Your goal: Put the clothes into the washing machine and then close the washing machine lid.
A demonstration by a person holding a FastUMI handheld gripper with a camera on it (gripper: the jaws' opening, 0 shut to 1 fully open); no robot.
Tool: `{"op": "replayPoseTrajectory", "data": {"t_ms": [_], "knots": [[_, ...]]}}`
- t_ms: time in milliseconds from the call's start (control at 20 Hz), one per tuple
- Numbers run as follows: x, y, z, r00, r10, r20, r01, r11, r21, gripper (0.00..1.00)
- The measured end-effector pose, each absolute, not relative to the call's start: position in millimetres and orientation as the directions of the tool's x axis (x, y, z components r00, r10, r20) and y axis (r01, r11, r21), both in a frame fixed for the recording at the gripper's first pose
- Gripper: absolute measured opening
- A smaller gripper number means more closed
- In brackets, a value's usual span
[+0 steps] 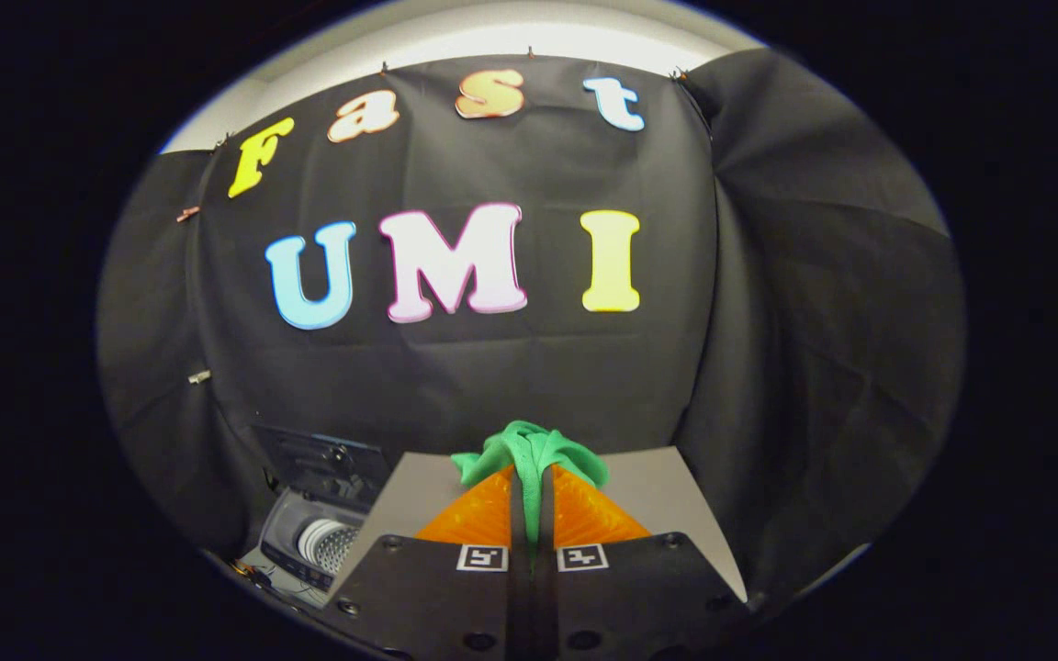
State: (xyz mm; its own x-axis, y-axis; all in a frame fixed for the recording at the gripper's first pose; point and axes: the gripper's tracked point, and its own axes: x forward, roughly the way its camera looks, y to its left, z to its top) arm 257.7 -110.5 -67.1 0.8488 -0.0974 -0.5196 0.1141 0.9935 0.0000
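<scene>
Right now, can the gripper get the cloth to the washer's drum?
Probably yes: the gripper is shut on the green cloth, and the washer, below and to its left, has its lid up.

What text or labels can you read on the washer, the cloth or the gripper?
None readable.
Gripper: two square coded markers, a pattern, not words; it is shut on the green cloth.
Washer, lid open: any panel print is too small and blurred to read.
Green cloth: no print seen.

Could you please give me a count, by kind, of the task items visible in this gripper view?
Green cloth, pinched between the fingers of the gripper: 1
Washing machine, lid open, drum visible, below and beside the fingers: 1
Total: 2
</scene>
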Motion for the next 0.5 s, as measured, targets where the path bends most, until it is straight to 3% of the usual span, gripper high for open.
{"op": "replayPoseTrajectory", "data": {"t_ms": [350,500], "knots": [[278.5,-37.6,29.5,0.948,-0.01,-0.317,0.019,0.999,0.026,0.05],[285.8,15.4,41.3,0.956,0.081,-0.283,-0.068,0.996,0.055,0.04]]}}
